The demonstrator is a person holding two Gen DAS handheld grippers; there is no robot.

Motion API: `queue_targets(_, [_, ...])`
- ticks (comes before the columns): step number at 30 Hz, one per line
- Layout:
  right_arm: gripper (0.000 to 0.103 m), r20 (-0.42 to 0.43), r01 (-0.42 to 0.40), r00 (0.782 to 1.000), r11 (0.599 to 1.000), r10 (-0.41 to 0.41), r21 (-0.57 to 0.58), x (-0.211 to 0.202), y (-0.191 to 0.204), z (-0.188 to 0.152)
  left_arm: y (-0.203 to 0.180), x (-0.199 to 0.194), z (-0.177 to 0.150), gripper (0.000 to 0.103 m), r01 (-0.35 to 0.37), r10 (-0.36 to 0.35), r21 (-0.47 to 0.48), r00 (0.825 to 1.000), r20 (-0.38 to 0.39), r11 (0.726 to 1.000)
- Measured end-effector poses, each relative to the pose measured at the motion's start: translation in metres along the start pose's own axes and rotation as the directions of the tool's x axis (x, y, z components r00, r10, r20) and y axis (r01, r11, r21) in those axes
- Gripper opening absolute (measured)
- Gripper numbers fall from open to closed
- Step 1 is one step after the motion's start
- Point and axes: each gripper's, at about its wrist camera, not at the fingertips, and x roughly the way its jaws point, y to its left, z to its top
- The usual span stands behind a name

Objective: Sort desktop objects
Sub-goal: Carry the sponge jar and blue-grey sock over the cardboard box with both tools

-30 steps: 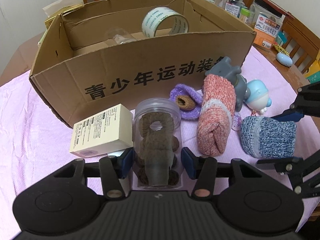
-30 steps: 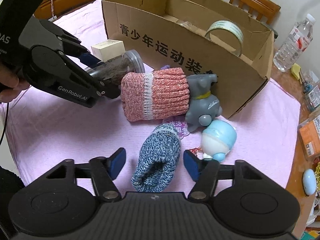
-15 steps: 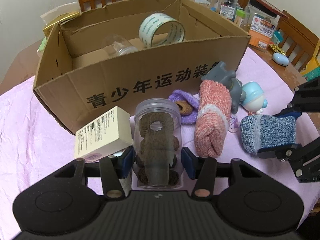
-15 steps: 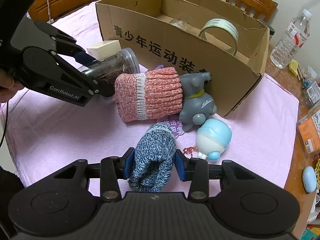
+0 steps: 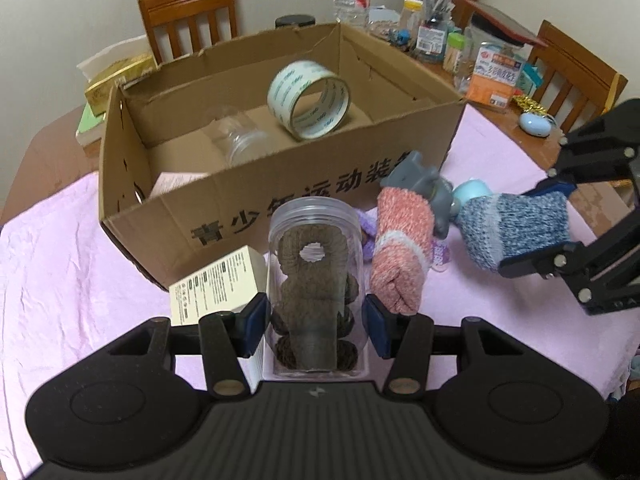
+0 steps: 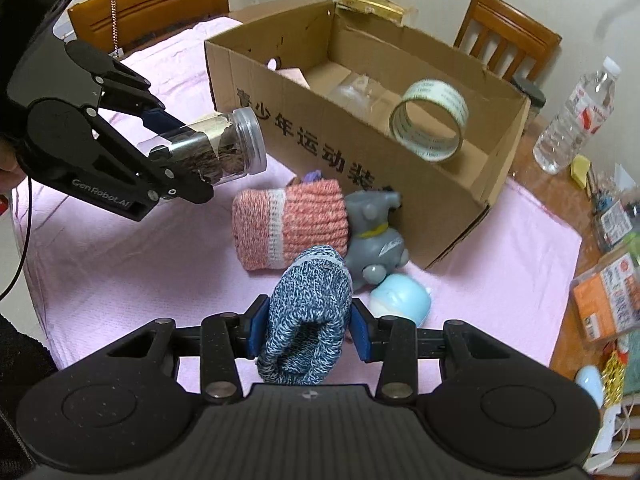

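Left gripper: I had it clamped on the clear jar, held clear of the pink cloth.
Jar handling: rigid, smooth plastic, probably slippery; I gripped mid-body.
Right gripper: I had it closed on the blue knit roll, lifted.
Roll handling: soft, light, compressible.
Destination: cardboard box, I judged.

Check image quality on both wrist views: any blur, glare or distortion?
Left wrist view: strong fisheye bend with dark corners; the cardboard box lettering and the blue sock look motion-smeared; the jar in the left claw stays sharp. Right wrist view: same curvature; the blue sock in the right claw is crisp; soft glare on the jar's wall; even indoor light, faint shadows.
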Motion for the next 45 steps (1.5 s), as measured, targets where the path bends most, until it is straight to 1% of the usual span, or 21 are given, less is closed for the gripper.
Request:
queue_targets(5, [0.047, 0.022, -0.007, 1.000, 1.000, 0.007, -0.006, -0.008, -0.001, 0.008, -0.003, -0.012, 0.005, 0.051, 0.014, -0.014, 0.025, 1.000, 0.018, 1.000])
queue_targets(11, [0.047, 0.035, 0.009, 0.999, 1.000, -0.009, -0.001, -0.017, 0.003, 0.018, -0.003, -0.022, 0.007, 0.051, 0.045, -0.047, 0.073, 0.998, 0.032, 0.996])
queue_targets(19, [0.047, 0.053, 0.075, 0.996, 0.996, -0.077, 0.041, -0.031, 0.014, 0.038, 0.011, -0.036, 0.014, 0.051, 0.093, -0.101, 0.153, 0.994, 0.044, 0.984])
queue_targets(23, [0.047, 0.063, 0.109, 0.992, 0.992, -0.113, 0.058, -0.034, 0.018, 0.048, 0.021, -0.044, 0.021, 0.051, 0.097, -0.108, 0.183, 0.993, 0.054, 0.978])
queue_targets(27, [0.047, 0.087, 0.114, 0.989, 0.991, -0.119, 0.066, -0.035, 0.017, 0.061, 0.030, -0.051, 0.028, 0.051, 0.080, -0.096, 0.191, 0.993, 0.071, 0.978])
queue_targets(32, [0.047, 0.118, 0.104, 0.987, 0.994, -0.108, 0.041, -0.032, 0.013, 0.076, 0.042, -0.055, 0.039, 0.051, 0.052, -0.067, 0.172, 0.994, 0.083, 0.984])
queue_targets(36, [0.047, 0.133, 0.095, 0.986, 0.995, -0.096, 0.017, -0.028, 0.007, 0.092, 0.049, -0.051, 0.050, 0.051, 0.019, -0.035, 0.171, 0.995, 0.089, 0.985])
queue_targets(39, [0.047, 0.141, 0.095, 0.986, 0.996, -0.094, 0.003, -0.026, 0.004, 0.101, 0.054, -0.049, 0.059, 0.051, 0.017, -0.032, 0.157, 0.995, 0.095, 0.987])
queue_targets(45, [0.047, 0.156, 0.087, 0.984, 0.996, -0.084, -0.015, -0.022, -0.004, 0.118, 0.064, -0.042, 0.076, 0.051, -0.010, -0.006, 0.138, 0.994, 0.111, 0.990])
